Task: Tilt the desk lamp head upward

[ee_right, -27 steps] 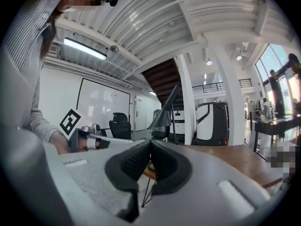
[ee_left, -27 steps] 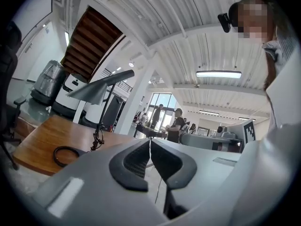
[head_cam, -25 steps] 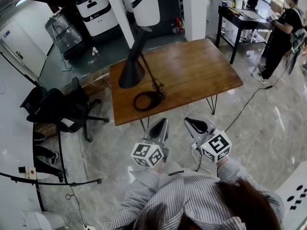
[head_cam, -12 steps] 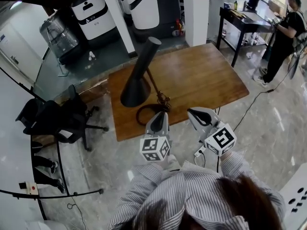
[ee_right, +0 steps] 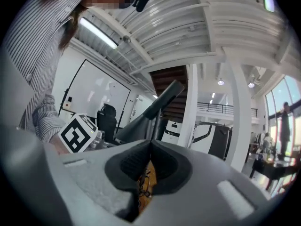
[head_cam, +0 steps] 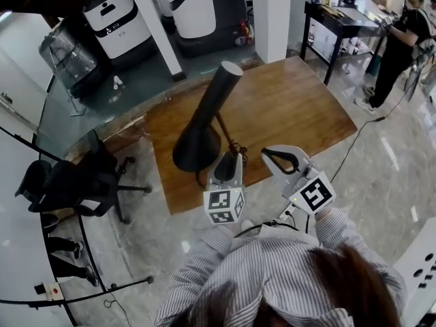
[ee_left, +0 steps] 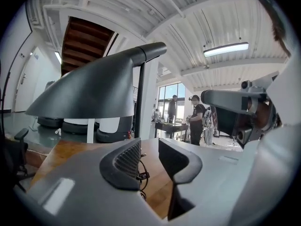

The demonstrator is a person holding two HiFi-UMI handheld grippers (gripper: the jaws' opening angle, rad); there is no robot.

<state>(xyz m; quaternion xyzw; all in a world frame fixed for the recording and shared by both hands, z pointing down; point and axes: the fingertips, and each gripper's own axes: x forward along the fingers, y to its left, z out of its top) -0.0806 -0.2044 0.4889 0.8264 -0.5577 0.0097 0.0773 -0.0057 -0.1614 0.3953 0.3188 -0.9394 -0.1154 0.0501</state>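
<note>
Black desk lamp (head_cam: pixel 204 118) with a cone shade and a long tube neck stands near the front edge of the brown wooden table (head_cam: pixel 293 104), its shade pointing down toward the table's left front and the tube end raised toward the back. Compared with a second ago I am closer in: my left claw (head_cam: pixel 230 159) was short of the table over the floor, and it now reaches over the front edge, just beside the lamp's thin stem (head_cam: pixel 227 129) and under the shade's right side. Its jaws have just been opening and stand spread, with nothing between them; past the gap I see only tabletop and a tangle of black cord (ee_left: pixel 141 171). My right claw (head_cam: pixel 267 152) has also come up to the table edge, to the right of the left one, with its jaws pressed together on nothing. From its own view the lamp (ee_right: pixel 153 108) rises just beyond the closed tips. A black office chair (head_cam: pixel 75 182) sits left of the table on the grey marble floor (head_cam: pixel 381 176). White machines (head_cam: pixel 116 16) and a white pillar (head_cam: pixel 271 12) stand behind, and a person in black (head_cam: pixel 402 39) stands by a black side table (head_cam: pixel 340 24) at the far right.
</note>
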